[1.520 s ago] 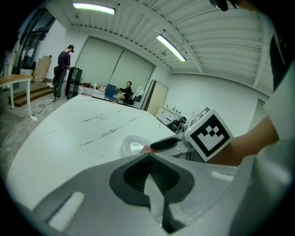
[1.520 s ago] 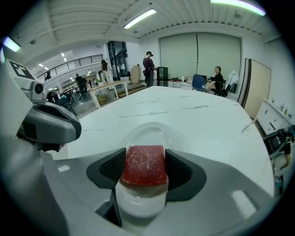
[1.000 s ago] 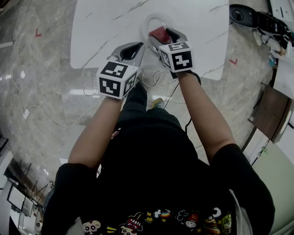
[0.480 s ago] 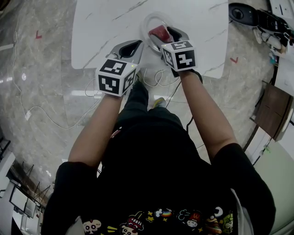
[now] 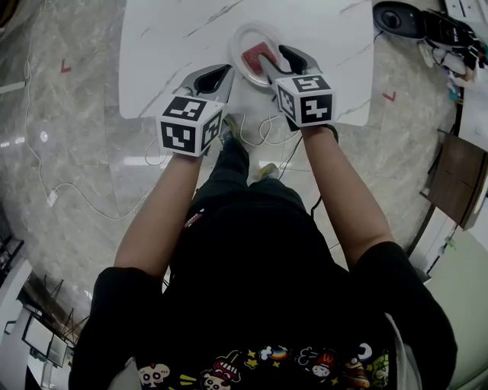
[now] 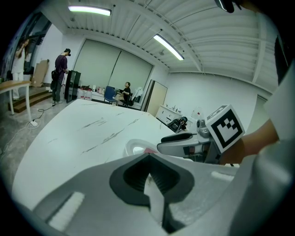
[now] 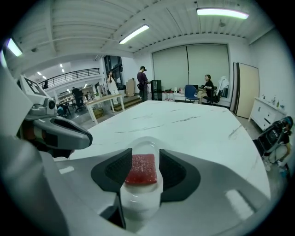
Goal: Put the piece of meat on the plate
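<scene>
The piece of meat [image 7: 140,168], a grainy red square slab, lies flat on the glossy white plate [image 5: 235,52]. I judge it light, soft and slippery, and its straight sides would be best for a hold. The right gripper [image 7: 144,156] is at the plate's 6 o'clock, its ribbed jaws apart beside the meat. The left gripper [image 6: 148,159], at 8 o'clock, is closed and empty.

A white marble table [image 5: 175,38] stands on grey stone floor [image 5: 76,114]; strip lights [image 6: 90,9] glow overhead; pale blinds [image 7: 198,64] cover far windows.

Bright ceiling strip lights [image 7: 222,13], even indoor light; fisheye distortion, dark vignetted corners; near edges soft.
</scene>
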A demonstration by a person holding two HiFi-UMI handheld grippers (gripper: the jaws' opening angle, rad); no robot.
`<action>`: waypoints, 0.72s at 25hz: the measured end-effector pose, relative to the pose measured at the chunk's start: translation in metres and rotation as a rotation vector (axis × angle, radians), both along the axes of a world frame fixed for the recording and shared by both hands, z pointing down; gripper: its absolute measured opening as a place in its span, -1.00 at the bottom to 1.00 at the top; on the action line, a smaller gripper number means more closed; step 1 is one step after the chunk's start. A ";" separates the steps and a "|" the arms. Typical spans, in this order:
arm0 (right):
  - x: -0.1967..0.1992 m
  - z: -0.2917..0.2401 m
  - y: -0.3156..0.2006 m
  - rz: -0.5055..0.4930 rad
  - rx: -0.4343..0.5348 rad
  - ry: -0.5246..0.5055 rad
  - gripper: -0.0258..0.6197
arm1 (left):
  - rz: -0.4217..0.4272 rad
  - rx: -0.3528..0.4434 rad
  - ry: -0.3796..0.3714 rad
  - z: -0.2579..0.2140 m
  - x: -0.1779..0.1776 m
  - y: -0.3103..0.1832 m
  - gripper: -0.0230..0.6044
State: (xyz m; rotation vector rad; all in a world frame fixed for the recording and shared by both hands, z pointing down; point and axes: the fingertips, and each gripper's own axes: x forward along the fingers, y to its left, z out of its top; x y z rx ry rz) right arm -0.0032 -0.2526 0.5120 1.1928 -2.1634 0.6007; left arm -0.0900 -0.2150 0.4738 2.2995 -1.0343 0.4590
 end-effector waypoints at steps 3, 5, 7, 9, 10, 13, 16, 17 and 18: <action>0.008 -0.020 0.004 0.031 0.042 -0.026 -0.37 | 0.007 0.008 -0.005 -0.006 0.003 0.002 -0.92; 0.016 -0.036 0.007 0.056 0.079 -0.044 -0.47 | 0.012 0.018 -0.010 -0.010 0.005 0.002 -0.92; 0.024 -0.055 0.010 0.085 0.122 -0.063 -0.58 | 0.015 0.028 -0.013 -0.015 0.007 0.002 -0.92; 0.032 -0.072 0.014 0.110 0.157 -0.082 -0.65 | 0.013 0.038 -0.014 -0.020 0.008 0.003 -0.92; 0.035 -0.080 0.017 0.121 0.172 -0.090 -0.66 | 0.011 0.044 -0.016 -0.023 0.008 0.003 -0.92; 0.046 -0.100 0.024 0.148 0.211 -0.104 -0.71 | 0.001 0.064 -0.021 -0.031 0.006 0.004 -0.92; 0.057 -0.110 0.030 0.173 0.234 -0.110 -0.74 | -0.013 0.080 -0.027 -0.038 0.003 0.004 -0.92; 0.060 -0.110 0.032 0.181 0.236 -0.110 -0.76 | -0.018 0.083 -0.029 -0.039 0.002 0.004 -0.92; 0.064 -0.111 0.034 0.189 0.237 -0.110 -0.76 | -0.023 0.085 -0.030 -0.040 0.000 0.004 -0.92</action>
